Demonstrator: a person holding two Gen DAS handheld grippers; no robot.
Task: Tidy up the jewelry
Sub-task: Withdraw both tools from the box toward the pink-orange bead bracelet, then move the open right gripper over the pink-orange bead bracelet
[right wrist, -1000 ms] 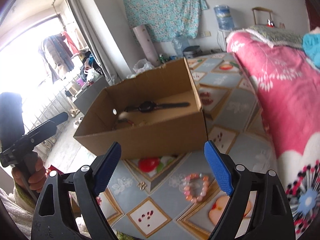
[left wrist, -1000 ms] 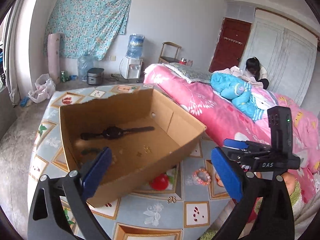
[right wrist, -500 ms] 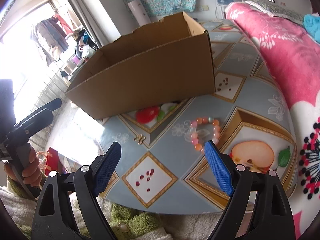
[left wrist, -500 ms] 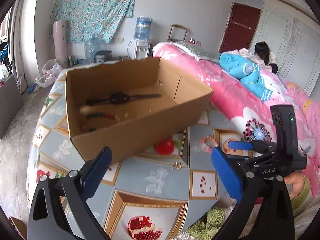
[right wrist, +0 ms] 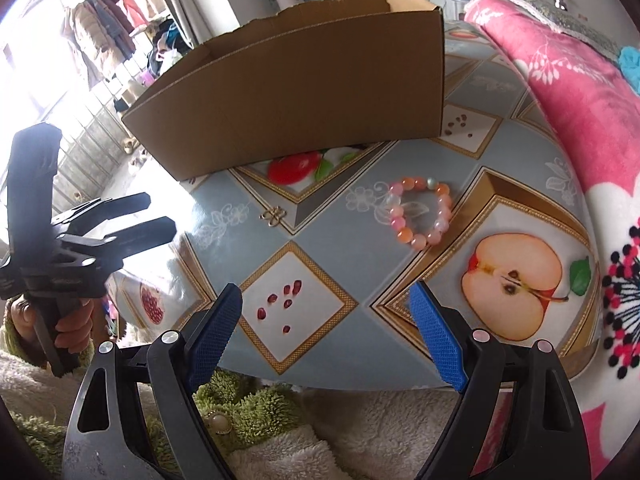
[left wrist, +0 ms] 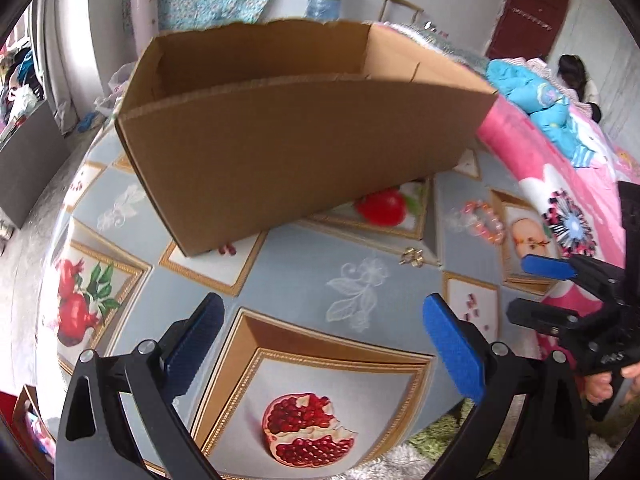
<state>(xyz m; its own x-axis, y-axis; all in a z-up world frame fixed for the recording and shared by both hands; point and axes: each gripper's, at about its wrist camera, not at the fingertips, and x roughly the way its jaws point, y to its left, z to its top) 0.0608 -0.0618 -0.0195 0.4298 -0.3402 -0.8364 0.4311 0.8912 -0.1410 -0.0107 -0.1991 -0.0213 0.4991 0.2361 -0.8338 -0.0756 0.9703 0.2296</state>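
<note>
Both grippers have dropped lower, so the cardboard box (right wrist: pixel 304 80) now hides its contents. Left gripper (left wrist: pixel 320 344) and right gripper (right wrist: pixel 328 320) gape empty. Bead bracelet (right wrist: pixel 418 210) lies near the table's (right wrist: pixel 320 240) right edge; the small gold piece (right wrist: pixel 273 214) is too small to identify.

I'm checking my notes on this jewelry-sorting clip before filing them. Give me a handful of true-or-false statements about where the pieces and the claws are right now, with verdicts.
1. The pink and orange beaded bracelet lies on the patterned tablecloth, outside the brown cardboard box. True.
2. The right claw is shut on the bracelet. False: it is open and empty, short of the bracelet.
3. The small gold knot-shaped piece lies on the cloth between the box and the claws. True.
4. The left claw holds the gold piece. False: it is open with nothing between its pads.
5. The box lies tipped on its side. False: it stands upright, open at the top.
</note>
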